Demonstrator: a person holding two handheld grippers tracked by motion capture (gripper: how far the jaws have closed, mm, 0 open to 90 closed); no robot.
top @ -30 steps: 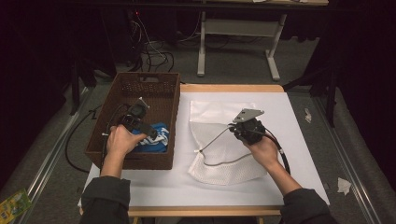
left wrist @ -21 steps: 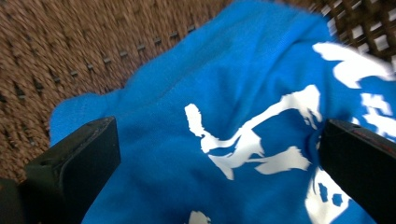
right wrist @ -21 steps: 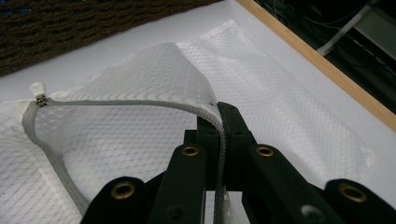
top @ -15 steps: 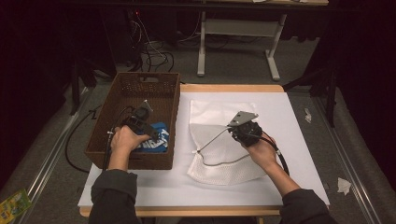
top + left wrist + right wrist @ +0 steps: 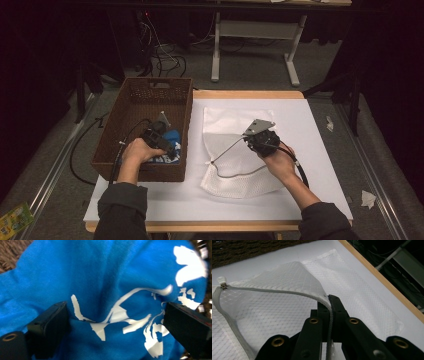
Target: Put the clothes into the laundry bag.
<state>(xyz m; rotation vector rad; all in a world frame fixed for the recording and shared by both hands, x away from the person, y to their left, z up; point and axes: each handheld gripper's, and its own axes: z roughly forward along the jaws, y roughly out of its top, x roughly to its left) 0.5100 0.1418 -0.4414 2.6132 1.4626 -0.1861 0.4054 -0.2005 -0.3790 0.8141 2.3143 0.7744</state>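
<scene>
Jaws, high view: left gripper (image 5: 161, 141) down in brown basket (image 5: 131, 105) over blue shirt (image 5: 171, 138); right gripper (image 5: 248, 139) lifts zipper edge of white mesh bag (image 5: 235, 180) | left gripper view: jaws wide apart, tips pressed into blue shirt (image 5: 105, 285) | right gripper view: jaws clamped on grey zipper (image 5: 287, 293).

My black jaws frame a bright blue shirt (image 5: 105, 277) with a white print. The mesh bag (image 5: 287, 302), frame centre, is white with a grey zip (image 5: 274, 291). The basket (image 5: 120, 115) is dark brown wicker.
</scene>
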